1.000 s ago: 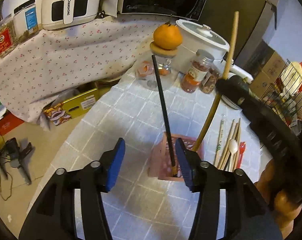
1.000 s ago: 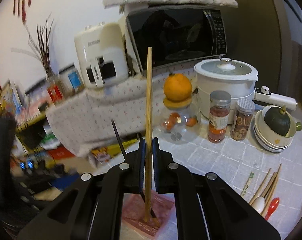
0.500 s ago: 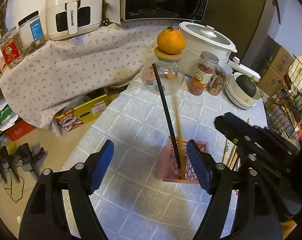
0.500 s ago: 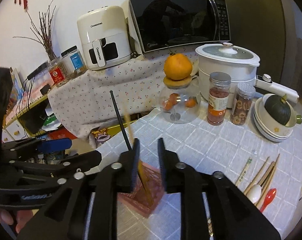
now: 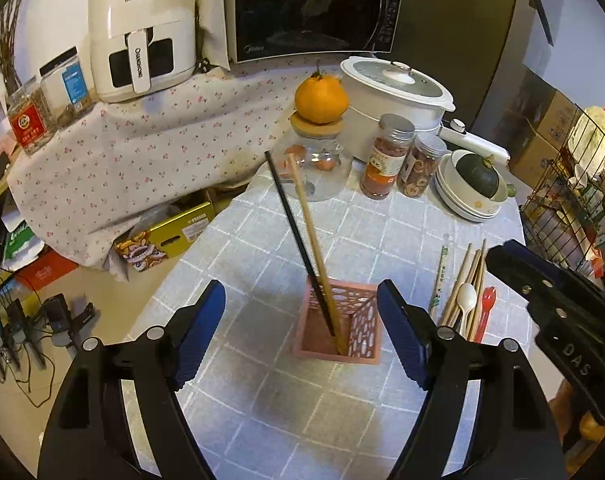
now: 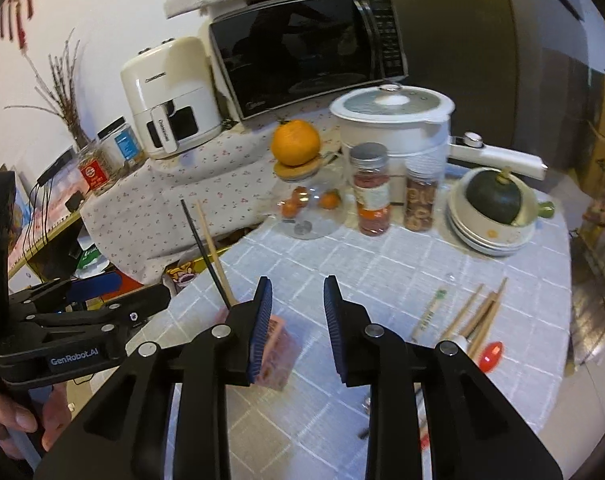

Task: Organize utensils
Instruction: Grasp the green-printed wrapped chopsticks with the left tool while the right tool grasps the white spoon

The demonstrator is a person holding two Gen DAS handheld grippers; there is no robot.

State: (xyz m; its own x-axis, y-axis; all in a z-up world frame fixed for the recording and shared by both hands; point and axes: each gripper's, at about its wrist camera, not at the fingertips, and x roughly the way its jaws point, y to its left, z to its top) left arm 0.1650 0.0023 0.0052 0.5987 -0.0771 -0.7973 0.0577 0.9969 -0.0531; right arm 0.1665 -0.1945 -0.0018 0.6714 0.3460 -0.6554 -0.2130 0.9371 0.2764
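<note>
A pink perforated utensil holder (image 5: 338, 322) stands on the grey checked table and holds a black chopstick (image 5: 292, 232) and a wooden chopstick (image 5: 310, 232), both leaning. My left gripper (image 5: 300, 332) is open, its jaws wide on either side of the holder, apart from it. My right gripper (image 6: 296, 322) is open and empty, above the table just right of the holder (image 6: 276, 360). Loose wooden chopsticks (image 5: 468, 276), a white spoon (image 5: 465, 298) and a red spoon (image 5: 486, 304) lie in a pile at the right, also seen in the right wrist view (image 6: 478, 314).
A glass jar with an orange on top (image 5: 316, 160), two spice jars (image 5: 386, 156), a white cooker (image 5: 394, 96) and stacked bowls with a green squash (image 5: 472, 184) stand at the table's back. A wire rack (image 5: 574, 184) is at the right. A cloth-covered shelf (image 5: 122, 152) is left.
My right gripper let go of the wooden chopstick into the holder, opened and moved right. My left gripper opened wider and pulled back from the holder.
</note>
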